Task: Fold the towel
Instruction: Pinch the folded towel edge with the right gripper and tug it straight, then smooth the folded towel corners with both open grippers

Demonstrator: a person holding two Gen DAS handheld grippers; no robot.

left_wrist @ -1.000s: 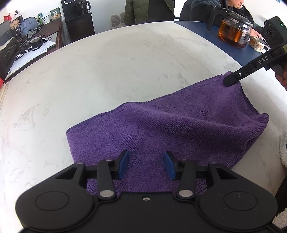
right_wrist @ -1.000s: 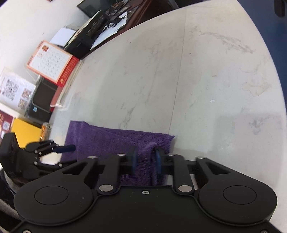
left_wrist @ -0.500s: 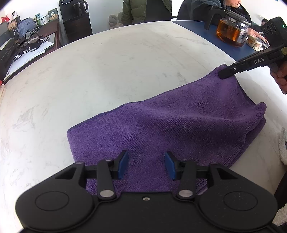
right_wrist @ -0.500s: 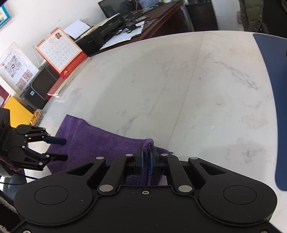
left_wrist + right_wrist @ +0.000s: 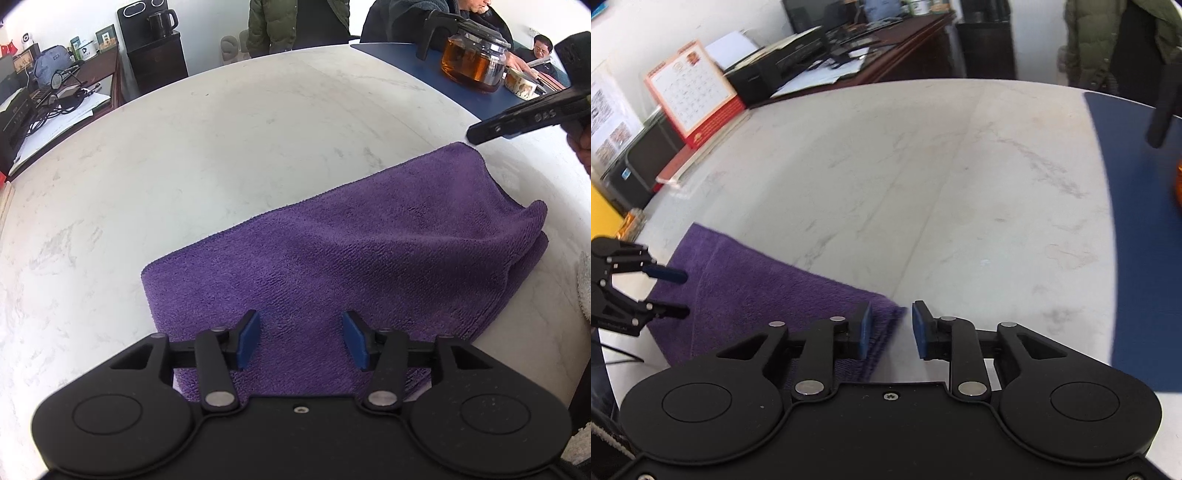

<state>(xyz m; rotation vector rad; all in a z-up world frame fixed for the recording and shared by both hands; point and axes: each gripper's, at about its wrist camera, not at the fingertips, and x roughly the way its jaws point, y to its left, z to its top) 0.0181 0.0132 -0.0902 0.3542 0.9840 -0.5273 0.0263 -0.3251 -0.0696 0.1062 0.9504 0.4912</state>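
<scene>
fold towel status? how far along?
Done: purple towel lies doubled on the marble table, layered edges showing at its right end. In hand: nothing; left gripper and right gripper are both open. Left: possibly another fold; can't tell if intended.

Parted right claw (image 5: 890, 330) over towel (image 5: 768, 291)

Nubby purple cloth towel (image 5: 351, 251) on smooth, veined marble table (image 5: 221, 147).

White marble table (image 5: 229, 155), folded purple towel (image 5: 369, 258), seemingly doubled
</scene>
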